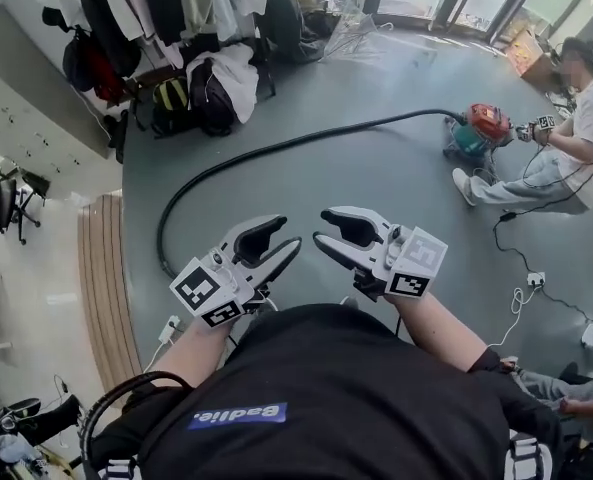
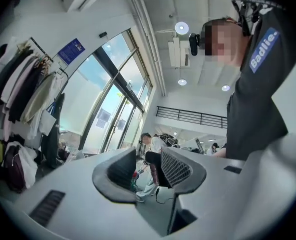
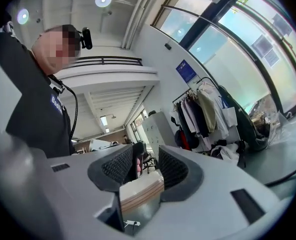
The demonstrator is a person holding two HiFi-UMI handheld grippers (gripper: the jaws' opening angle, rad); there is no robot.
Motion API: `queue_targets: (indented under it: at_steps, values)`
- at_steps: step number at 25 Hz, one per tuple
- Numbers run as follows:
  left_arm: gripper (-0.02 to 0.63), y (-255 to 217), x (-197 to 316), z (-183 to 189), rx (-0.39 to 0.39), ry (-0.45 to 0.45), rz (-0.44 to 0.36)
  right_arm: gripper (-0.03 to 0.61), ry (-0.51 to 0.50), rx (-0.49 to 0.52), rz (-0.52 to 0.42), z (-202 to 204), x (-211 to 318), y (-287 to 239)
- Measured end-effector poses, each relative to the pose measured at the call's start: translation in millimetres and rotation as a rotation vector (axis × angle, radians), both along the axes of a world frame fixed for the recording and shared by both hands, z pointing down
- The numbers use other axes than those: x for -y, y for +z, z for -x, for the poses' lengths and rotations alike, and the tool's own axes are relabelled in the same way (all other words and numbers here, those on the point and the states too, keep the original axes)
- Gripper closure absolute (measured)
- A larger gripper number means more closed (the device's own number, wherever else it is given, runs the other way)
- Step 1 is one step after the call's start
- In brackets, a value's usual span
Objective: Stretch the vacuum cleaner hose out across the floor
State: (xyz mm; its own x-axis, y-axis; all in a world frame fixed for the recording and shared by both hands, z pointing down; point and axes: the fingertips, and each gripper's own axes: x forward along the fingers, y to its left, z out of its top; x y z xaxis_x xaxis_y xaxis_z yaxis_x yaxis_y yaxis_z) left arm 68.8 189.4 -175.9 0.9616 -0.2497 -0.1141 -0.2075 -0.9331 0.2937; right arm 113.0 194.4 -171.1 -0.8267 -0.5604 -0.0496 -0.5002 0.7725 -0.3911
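Close in at the chest, the left gripper point(image 1: 288, 233) and the right gripper point(image 1: 321, 224) are held side by side, jaws parted on both and nothing caught between them. Just beyond, untouched by either, the black hose point(image 1: 208, 173) is laid in a long curve across the grey floor point(image 1: 376, 188). Its far end is joined to the vacuum cleaner point(image 1: 481, 130) beside a seated person point(image 1: 576, 153).

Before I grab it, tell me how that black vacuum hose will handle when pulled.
Probably floppy: the hose lies in a loose, hooked curve. It likely drags rather than rolls, and pulling may tug the vacuum cleaner it joins.
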Motion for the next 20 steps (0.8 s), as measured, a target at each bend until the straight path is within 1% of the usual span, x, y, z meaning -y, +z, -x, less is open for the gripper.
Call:
queue_targets:
  at_steps: [2, 5, 7, 9, 13, 16, 20]
  values:
    - [0.488, 1, -18, -20, -0.003, -0.046, 0.005, 0.461, -0.028, 0.01, -0.022, -22, -18, -3]
    - [0.538, 0, -42, -56, 0.0, -0.076, 0.0, 0.537, -0.06, 0.025, -0.056, -56, -37, -7]
    - [0.565, 1, -56, -78, 0.004, -0.098, 0.009, 0.558, -0.077, 0.025, -0.067, -75, -50, -7]
    - [0.599, -1, -70, -90, 0.014, -0.111, 0.005, 0.572, -0.088, 0.027, -0.082, -84, -65, -10]
    - [0.604, -9, -85, -83, 0.026, -0.123, -0.019, 0.572, -0.097, 0.018, -0.12, -76, -83, -22]
    - [0.604, -13, -90, -75, 0.032, -0.132, -0.022, 0.572, -0.101, 0.017, -0.115, -64, -92, -23]
    - [0.604, -16, -93, -64, 0.023, -0.129, -0.064, 0.572, -0.114, -0.012, -0.123, -48, -93, -20]
